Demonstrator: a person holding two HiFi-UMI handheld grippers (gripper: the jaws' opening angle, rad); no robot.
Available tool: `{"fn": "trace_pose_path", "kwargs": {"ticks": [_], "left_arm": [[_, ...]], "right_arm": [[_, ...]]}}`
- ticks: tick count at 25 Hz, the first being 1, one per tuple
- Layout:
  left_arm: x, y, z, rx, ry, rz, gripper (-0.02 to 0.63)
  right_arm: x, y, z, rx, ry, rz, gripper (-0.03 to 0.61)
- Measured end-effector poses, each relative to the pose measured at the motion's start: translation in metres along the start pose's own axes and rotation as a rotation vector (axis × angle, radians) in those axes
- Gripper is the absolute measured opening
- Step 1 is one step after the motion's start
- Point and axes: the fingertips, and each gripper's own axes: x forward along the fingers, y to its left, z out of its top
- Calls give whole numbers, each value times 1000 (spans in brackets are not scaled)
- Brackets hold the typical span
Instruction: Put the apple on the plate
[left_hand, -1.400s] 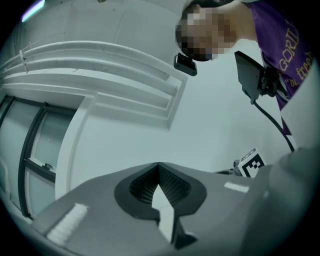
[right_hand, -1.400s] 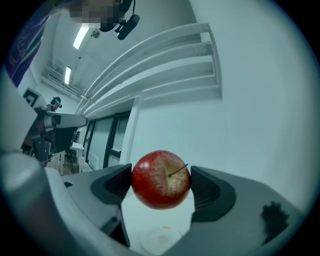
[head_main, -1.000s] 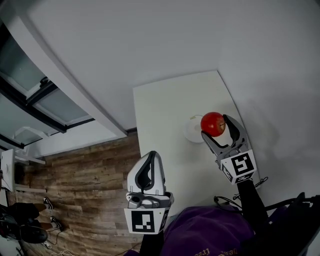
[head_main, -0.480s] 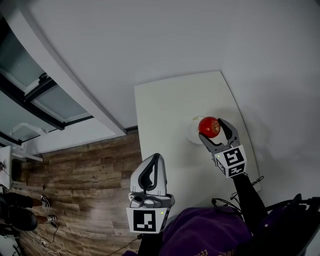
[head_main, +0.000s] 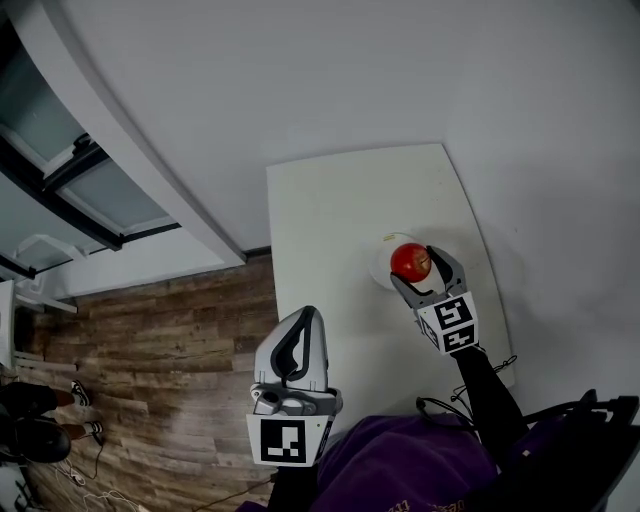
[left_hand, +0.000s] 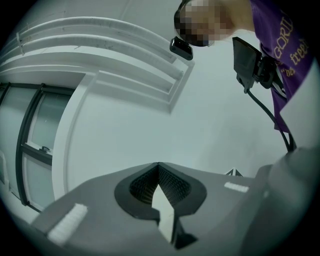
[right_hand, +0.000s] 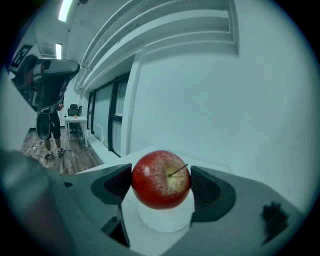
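R gripper (right_hand: 161, 189) clamps red apple (right_hand: 161, 179) directly over small white plate (right_hand: 165, 221); release still to do. L gripper (left_hand: 159, 181) closed, empty.

My right gripper (right_hand: 161, 182): matt grey plastic; apple (right_hand: 160, 180): glossy, smooth red skin, finely speckled; plate (right_hand: 166, 221): smooth white, faint sheen; table (head_main: 320, 210): matt white; floor (head_main: 170, 340): wood-grain planks; my left gripper's (left_hand: 159, 166) pads (left_hand: 176, 183): black, finely ribbed.

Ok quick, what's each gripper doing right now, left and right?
Left gripper: shut, nothing between its jaws.
Right gripper: shut on the apple, over the plate.
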Motion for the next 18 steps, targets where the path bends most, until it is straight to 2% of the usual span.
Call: {"fn": "trace_pose_path", "kwargs": {"ticks": [18], "left_arm": [[-4, 5, -4, -6, 37, 13, 6]], "right_arm": [[13, 2, -26, 8, 86, 10, 364]]}}
